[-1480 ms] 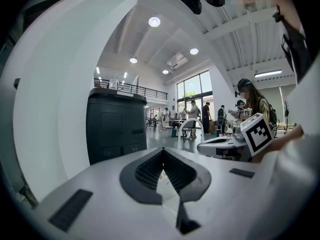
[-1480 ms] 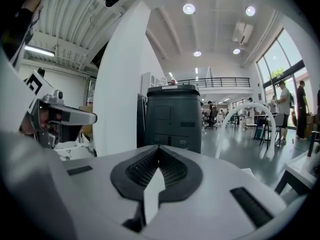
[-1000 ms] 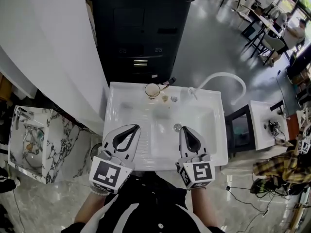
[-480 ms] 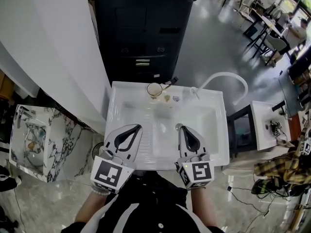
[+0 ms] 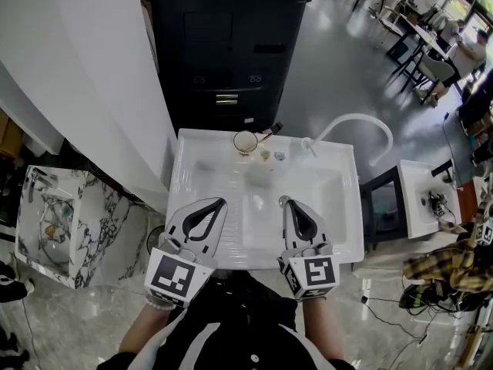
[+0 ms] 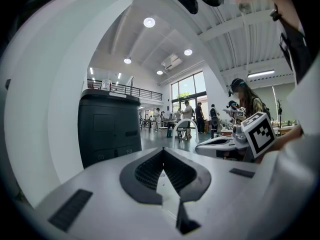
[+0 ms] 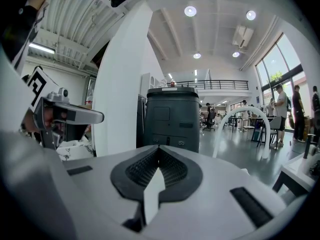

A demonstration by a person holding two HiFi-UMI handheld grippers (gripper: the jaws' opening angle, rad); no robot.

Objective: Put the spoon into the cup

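A small glass cup (image 5: 245,142) stands at the far edge of the white sink-like table (image 5: 339,230). A dark-handled spoon (image 5: 269,129) lies at the cup's right rim; I cannot tell whether its bowl is inside. My left gripper (image 5: 220,201) (image 6: 162,151) and right gripper (image 5: 283,200) (image 7: 159,149) hover side by side over the near edge, far from the cup. Both are shut with nothing between the jaws. Neither gripper view shows the cup or the spoon.
Two small objects (image 5: 271,156) lie just in front of the cup. A white curved hose (image 5: 356,122) arches off the far right corner. A tall black cabinet (image 5: 223,45) stands behind the table, a marble-patterned stand (image 5: 54,222) to its left, a small white table (image 5: 420,195) to its right.
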